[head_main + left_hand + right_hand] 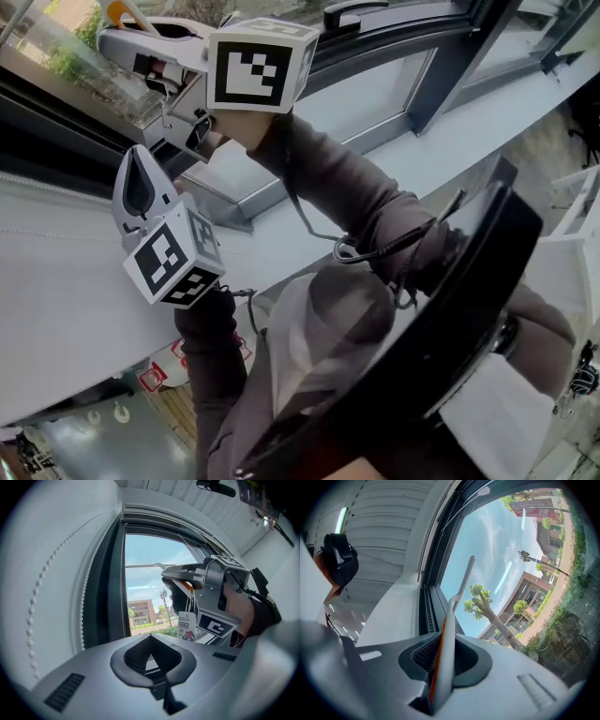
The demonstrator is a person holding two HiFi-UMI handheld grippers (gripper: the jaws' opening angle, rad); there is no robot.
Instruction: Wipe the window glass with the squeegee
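- At the window glass (pixel 511 550), the right gripper (pixel 440 663) has its jaws pinched on the squeegee (pixel 449 620) handle, which is grey with an orange strip. The shaft runs up to the blade, close to the dark window frame (pixel 433 581). Can't tell if the blade touches the pane.
- Left gripper (pixel 150 639): jaws pressed together with nothing between them. It sits lower than the right gripper and apart from it.
- Around: a bead cord (pixel 35 620) hangs along the white wall left of the frame. A paper tag (pixel 186 624) dangles under the right gripper.
- In the way, head view: the right gripper's marker cube (pixel 261 64) and a dark sleeve (pixel 347 187) block most of the squeegee. Only an orange end shows at the top edge. A dark curved panel (pixel 459 300) covers the lower right; can't tell what it is.
- Only the left gripper view shows the tag, and the blade as a thin line across the pane.
- Only the right gripper view shows the grip on the handle. It also shows a tree (pixel 487 606) and buildings outside, plus a black head-worn rig (pixel 340 562) at far left.
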